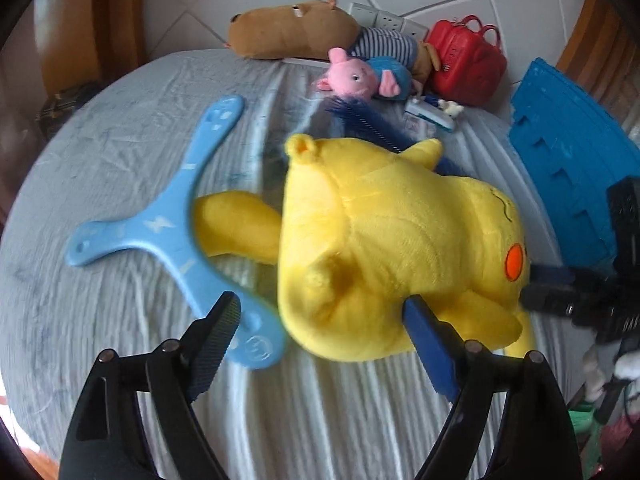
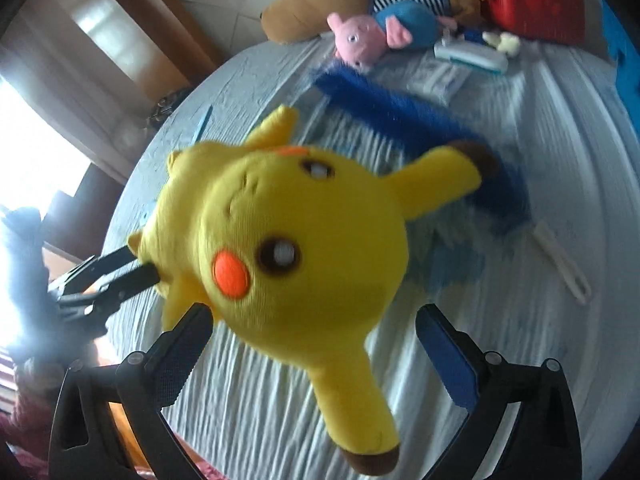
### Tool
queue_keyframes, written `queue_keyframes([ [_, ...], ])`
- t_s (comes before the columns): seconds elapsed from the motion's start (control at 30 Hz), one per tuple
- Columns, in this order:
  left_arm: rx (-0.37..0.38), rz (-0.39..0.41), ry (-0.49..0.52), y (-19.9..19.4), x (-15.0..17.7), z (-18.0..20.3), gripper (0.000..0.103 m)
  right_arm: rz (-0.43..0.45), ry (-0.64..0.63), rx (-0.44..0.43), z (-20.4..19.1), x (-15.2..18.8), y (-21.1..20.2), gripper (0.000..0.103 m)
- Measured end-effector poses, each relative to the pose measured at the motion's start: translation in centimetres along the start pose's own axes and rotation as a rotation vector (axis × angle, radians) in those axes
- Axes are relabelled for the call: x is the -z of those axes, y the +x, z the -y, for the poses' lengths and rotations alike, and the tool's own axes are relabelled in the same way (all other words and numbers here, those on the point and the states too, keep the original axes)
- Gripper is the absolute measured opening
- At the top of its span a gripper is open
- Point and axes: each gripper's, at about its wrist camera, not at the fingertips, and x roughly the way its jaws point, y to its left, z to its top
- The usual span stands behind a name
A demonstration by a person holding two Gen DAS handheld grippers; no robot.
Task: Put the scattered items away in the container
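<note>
A yellow mouse plush point(image 1: 384, 240) with orange cheeks lies on the grey bedsheet point(image 1: 120, 152). My left gripper point(image 1: 324, 316) is open wide at the plush's lower body, and its blue-padded finger touches the plush. My right gripper point(image 2: 316, 320) is also open wide, with the plush's head point(image 2: 304, 240) between its fingers and one ear hanging below them. Each gripper shows in the other view: the right gripper point(image 1: 540, 288) at the cheek, the left gripper point(image 2: 136, 268) at the body. A blue plastic crate point(image 1: 568, 152) stands at the right.
A light blue three-armed boomerang point(image 1: 160, 220) lies left of the plush. Behind it lie a dark blue brush point(image 2: 400, 116), a pink pig plush point(image 1: 360, 76), a brown plush in a striped shirt point(image 1: 292, 32), a red bag point(image 1: 464, 64) and a white clip point(image 2: 564, 264).
</note>
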Motion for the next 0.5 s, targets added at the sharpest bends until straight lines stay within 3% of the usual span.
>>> queue_keyframes([
  [0.03, 0.012, 0.003, 0.002, 0.3, -0.1, -0.1, 0.084, -0.003, 0.01, -0.013, 0.3, 0.1, 0.5, 0.103],
  [0.13, 0.042, 0.002, 0.0, 1.2, -0.5, -0.4, 0.103, -0.034, 0.005, -0.006, 1.0, 0.0, 2.3, 0.103],
  [0.2, 0.068, -0.004, -0.013, 2.0, -0.7, -0.7, 0.103, -0.033, -0.001, -0.034, 1.5, -0.4, 3.3, 0.103],
  [0.33, 0.105, 0.068, -0.034, 2.5, -1.8, -1.0, 0.103, 0.028, -0.019, -0.109, 2.1, -1.6, 3.9, 0.103],
  [0.5, 0.184, 0.081, -0.04, 4.5, -2.8, -0.1, 0.103, 0.03, -0.03, -0.122, 3.2, -2.7, 4.7, 0.103],
])
